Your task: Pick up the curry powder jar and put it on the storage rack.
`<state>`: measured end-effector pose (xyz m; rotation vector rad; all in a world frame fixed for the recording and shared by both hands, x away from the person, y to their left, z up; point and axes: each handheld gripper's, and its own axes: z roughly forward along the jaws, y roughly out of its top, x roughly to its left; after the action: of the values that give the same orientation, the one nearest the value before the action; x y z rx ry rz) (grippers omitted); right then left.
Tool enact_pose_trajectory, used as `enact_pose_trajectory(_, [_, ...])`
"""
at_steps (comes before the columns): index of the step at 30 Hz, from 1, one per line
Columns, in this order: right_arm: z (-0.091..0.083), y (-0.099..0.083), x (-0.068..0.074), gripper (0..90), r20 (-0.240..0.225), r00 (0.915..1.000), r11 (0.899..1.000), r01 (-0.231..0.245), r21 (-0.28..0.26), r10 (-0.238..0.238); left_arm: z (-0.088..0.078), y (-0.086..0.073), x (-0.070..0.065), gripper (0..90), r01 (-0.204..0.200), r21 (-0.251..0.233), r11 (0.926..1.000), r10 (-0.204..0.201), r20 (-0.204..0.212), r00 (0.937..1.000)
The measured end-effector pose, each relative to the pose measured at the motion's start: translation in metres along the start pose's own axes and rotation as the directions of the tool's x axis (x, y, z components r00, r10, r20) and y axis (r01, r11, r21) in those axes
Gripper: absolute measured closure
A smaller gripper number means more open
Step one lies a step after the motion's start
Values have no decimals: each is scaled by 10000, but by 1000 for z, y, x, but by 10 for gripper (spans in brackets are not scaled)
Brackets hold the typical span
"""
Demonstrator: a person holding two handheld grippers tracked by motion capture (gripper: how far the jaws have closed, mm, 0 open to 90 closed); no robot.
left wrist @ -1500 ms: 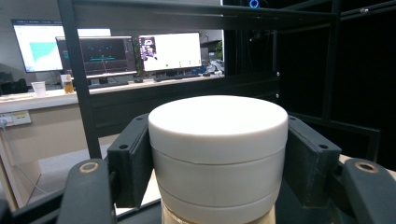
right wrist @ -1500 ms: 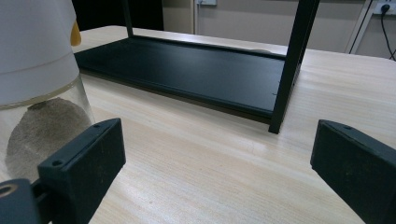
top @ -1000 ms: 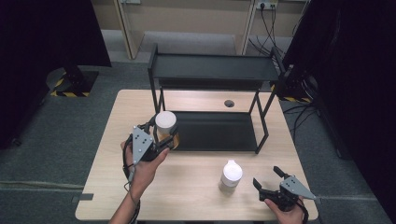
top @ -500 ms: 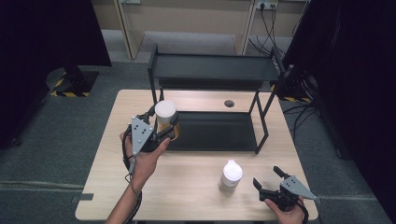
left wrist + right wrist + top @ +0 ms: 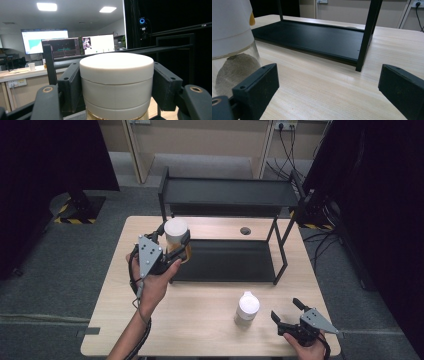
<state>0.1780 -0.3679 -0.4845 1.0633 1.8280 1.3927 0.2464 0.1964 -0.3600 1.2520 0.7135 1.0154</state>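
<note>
A wooden table (image 5: 125,320) holds a black two-tier shelf rack (image 5: 227,195). At the left, the person's left hand holds the left gripper (image 5: 170,245), its jaws clamped on a white-lidded jar (image 5: 176,232) with amber contents, lifted above the table beside the rack's left front post. In the left gripper view the pads press the wide white lid (image 5: 116,72) from both sides, with the glass body below. The jar is probably rigid, breakable and fairly heavy; smooth plastic can slip, so gripping the lid's straight wall, level, seems the safest hold. Further right, a second white-lidded jar (image 5: 247,307) of greyish powder stands on the table near the front edge. At far right, the right gripper (image 5: 290,315) rests with jaws spread wide, holding nothing, just beside that jar.
</note>
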Motion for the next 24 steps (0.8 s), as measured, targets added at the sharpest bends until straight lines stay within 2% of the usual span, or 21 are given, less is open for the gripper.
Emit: enact_pose_trajectory(24, [0, 0, 0, 36, -12, 10000, 10000, 3, 18, -3, 22, 19, -1, 334, 29, -283, 9996, -34, -148, 9999])
